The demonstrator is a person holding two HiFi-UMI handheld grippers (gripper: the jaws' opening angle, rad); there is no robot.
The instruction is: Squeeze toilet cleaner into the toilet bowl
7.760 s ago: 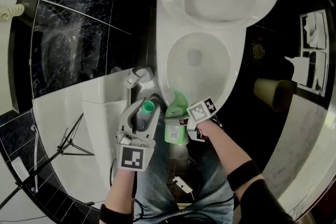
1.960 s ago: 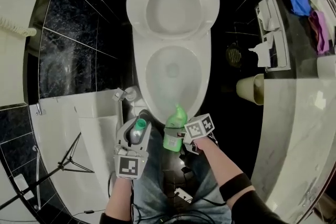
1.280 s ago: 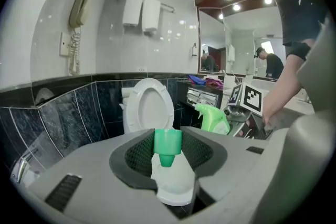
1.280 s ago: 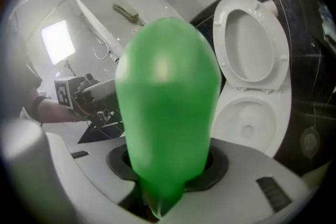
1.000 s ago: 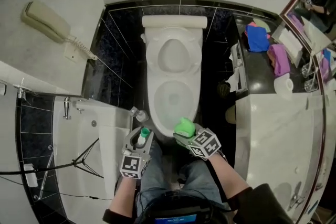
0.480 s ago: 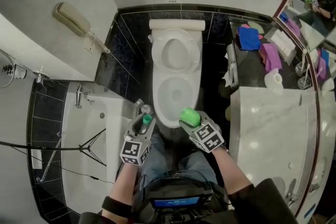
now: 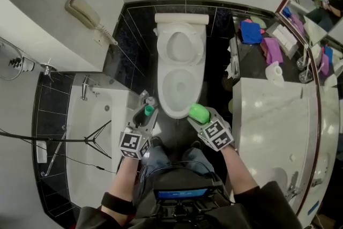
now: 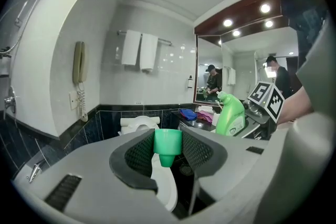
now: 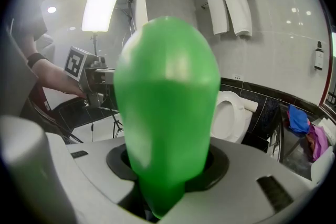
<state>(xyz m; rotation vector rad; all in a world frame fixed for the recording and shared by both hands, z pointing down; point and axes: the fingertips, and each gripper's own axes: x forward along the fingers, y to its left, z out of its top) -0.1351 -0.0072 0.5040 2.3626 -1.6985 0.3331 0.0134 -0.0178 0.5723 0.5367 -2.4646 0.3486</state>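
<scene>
The white toilet (image 7: 181, 80) stands at top centre with its lid up and its bowl uncovered. My left gripper (image 7: 146, 111) is shut on a small green cap (image 7: 148, 110), near the bowl's front left rim. In the left gripper view the cap (image 8: 167, 147) sits pinched between the dark pads. My right gripper (image 7: 199, 115) is shut on the green cleaner bottle (image 7: 199, 112), by the bowl's front right rim. In the right gripper view the bottle (image 9: 167, 107) fills the middle, and the toilet (image 9: 229, 113) shows behind it.
A white bathtub (image 7: 96, 131) with a tripod (image 7: 91, 139) lies to the left, and a small bottle (image 7: 150, 100) stands on its corner. A marble counter (image 7: 268, 126) runs down the right, with blue (image 7: 250, 31) and purple (image 7: 272, 50) cloths beyond. A wall phone (image 7: 86, 13) hangs at upper left.
The view has drawn back from the toilet, which now looks smaller. Both grippers have risen, still holding the cap and the bottle. The bottle's nozzle no longer hangs over the bowl.
</scene>
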